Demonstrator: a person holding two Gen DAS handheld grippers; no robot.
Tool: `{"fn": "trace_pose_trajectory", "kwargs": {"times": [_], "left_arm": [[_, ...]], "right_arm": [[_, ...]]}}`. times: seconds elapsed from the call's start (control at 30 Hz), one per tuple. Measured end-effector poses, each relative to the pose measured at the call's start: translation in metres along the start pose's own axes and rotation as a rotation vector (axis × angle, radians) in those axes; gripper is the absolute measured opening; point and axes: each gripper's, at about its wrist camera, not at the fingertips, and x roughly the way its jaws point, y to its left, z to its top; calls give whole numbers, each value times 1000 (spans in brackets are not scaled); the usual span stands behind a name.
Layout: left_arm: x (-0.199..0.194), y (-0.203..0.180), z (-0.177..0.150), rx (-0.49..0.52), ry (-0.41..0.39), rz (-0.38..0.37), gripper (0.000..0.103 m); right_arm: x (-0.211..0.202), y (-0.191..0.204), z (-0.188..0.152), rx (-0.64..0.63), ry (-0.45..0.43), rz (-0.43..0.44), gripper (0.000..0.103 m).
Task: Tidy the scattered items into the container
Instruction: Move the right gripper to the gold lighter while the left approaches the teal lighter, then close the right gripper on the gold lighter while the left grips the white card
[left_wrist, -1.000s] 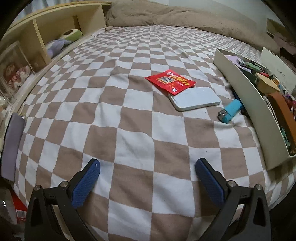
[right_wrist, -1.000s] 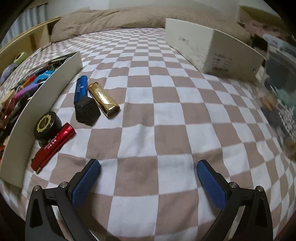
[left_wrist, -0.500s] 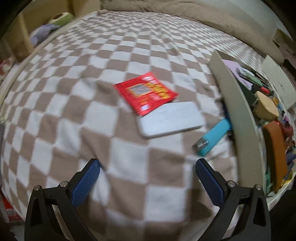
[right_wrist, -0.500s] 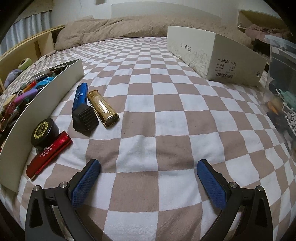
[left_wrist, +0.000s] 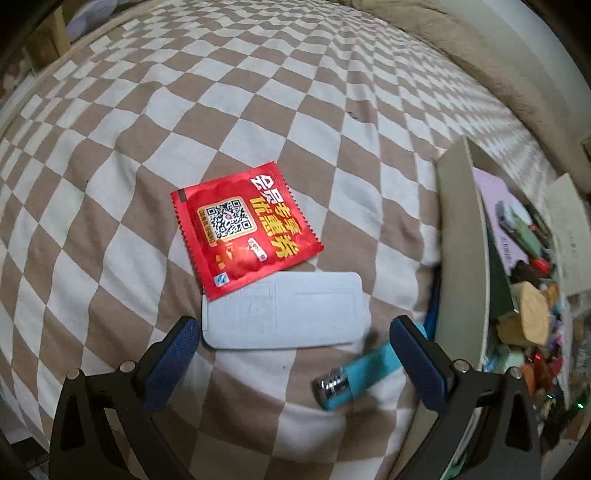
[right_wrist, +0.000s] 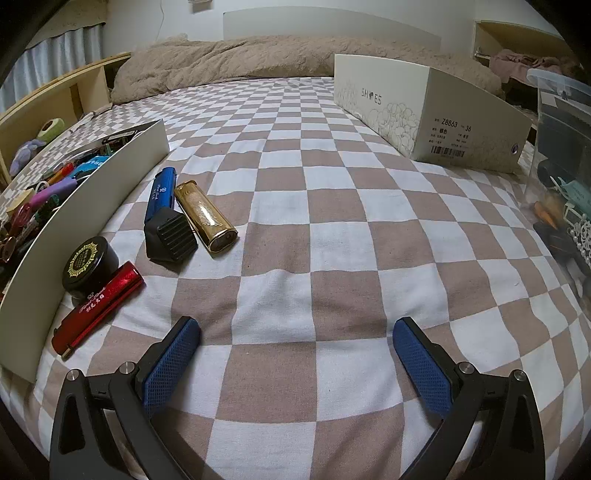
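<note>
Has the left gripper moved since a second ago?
Yes. The left gripper has advanced toward the white flat case and red sachet, which lie much nearer its open fingers on the checkered bedsheet.

Left gripper (left_wrist: 291, 354) moved in close over white case (left_wrist: 284, 314); right gripper (right_wrist: 295, 354) tilted up.

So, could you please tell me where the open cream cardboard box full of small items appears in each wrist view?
Left wrist view: the open cream cardboard box stands along the right edge, right of the red foil sachet.
Right wrist view: the same box runs along the left edge, with the gold lighter to its right.
Shared landmark: the brown-and-white checked bedsheet.
</note>
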Motion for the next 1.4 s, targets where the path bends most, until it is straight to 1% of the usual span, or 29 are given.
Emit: {"fn": "trace_pose_trajectory", "kwargs": {"times": [0.1, 0.23, 0.37, 0.43, 0.47, 0.5, 0.57, 0.63, 0.67, 0.7, 0.73, 0.8, 0.9, 0.97, 1.0, 1.03, 1.1, 1.2, 1.33, 1.4], "left_arm": [[4, -10, -4, 28, -51, 57, 102], [3, -11, -16, 10, -150, 82, 102], [1, -12, -31, 6, -244, 126, 97], [-2, -8, -33, -26, -264, 115, 91], [-3, -3, -33, -38, -270, 103, 90], [-3, -1, -32, -49, -276, 93, 87], [-2, 0, -32, -52, -281, 84, 87], [-2, -4, -33, -51, -294, 111, 87], [-2, -7, -33, -39, -298, 126, 87], [-2, -8, -35, -30, -302, 137, 87], [-3, -9, -35, -23, -305, 145, 87], [-2, -12, -33, -20, -311, 149, 87], [-1, -10, -34, -25, -316, 133, 87], [-1, -9, -35, -29, -320, 122, 87], [-3, -7, -37, -32, -322, 116, 87], [-5, -4, -40, -34, -324, 111, 87], [-7, -2, -41, -41, -327, 101, 87], [-7, -2, -41, -50, -332, 86, 87], [-8, 0, -40, -62, -337, 69, 87], [-9, 0, -40, -67, -339, 63, 87]], "right_arm": [[0, 0, 0, 0, -1, -1, 103], [0, 0, 2, 2, 8, 2, 103], [-1, -3, 7, 18, 40, 18, 103], [-3, -3, 11, 36, 64, 21, 103], [-4, -3, 15, 64, 81, 38, 103], [-6, -5, 21, 109, 93, 72, 103], [-8, -9, 36, 213, 111, 154, 103], [-6, -7, 54, 283, 146, 195, 103], [-5, -2, 64, 284, 161, 197, 103], [-3, 5, 73, 259, 174, 181, 103], [0, 14, 82, 214, 188, 142, 103], [11, 32, 96, 119, 220, 34, 103], [36, 51, 111, 57, 291, -27, 103], [55, 62, 115, 2, 354, -102, 103], [62, 66, 116, -31, 371, -140, 103], [66, 67, 119, -55, 370, -181, 103], [72, 64, 124, -90, 389, -251, 103], [74, 50, 125, -103, 417, -288, 103], [71, 19, 122, -67, 446, -339, 103], [67, 3, 117, -27, 456, -358, 103]]}}
